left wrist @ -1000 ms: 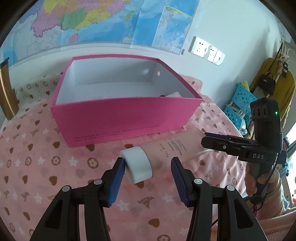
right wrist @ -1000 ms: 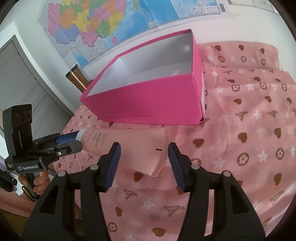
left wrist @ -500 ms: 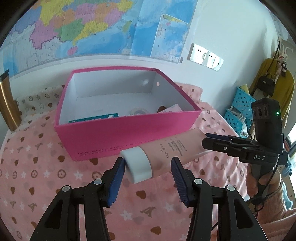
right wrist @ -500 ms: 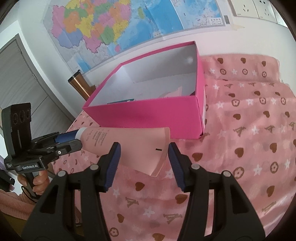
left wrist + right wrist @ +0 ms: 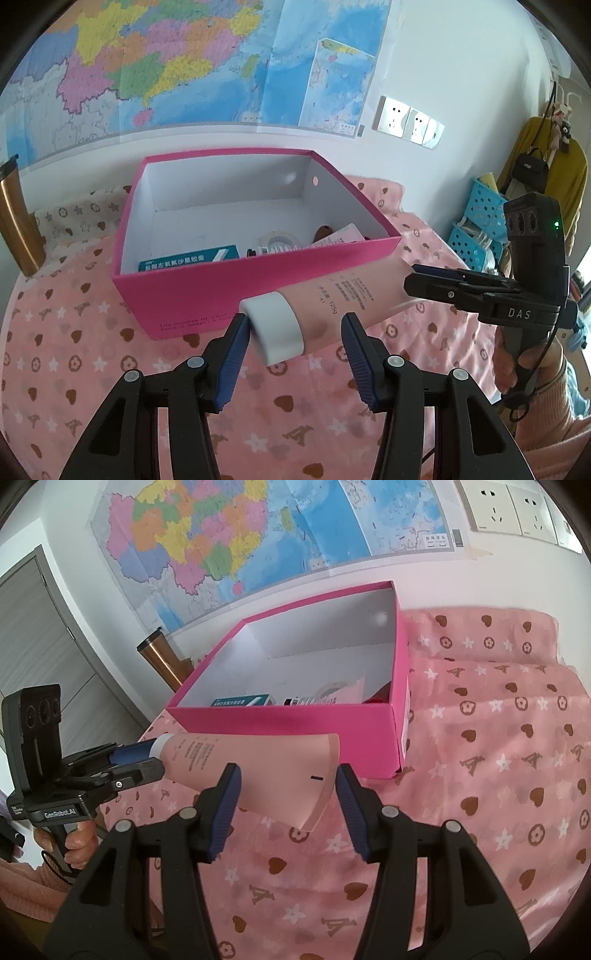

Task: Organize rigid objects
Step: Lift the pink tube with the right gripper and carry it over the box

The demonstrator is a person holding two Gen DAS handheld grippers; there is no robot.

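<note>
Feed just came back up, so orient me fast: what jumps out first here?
A pink tube with a white cap hangs in the air just in front of the hot-pink box, spanning both claws. The left claw brackets its cap end, the right claw its flat crimped end. The box stands open on the pink patterned cloth.

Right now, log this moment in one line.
left gripper: grips pink tube cap end | right gripper: grips crimped end | tube: outside pink box

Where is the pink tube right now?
The pink tube is held up between both grippers, just in front of the pink box's near wall, above the pink cloth.
</note>
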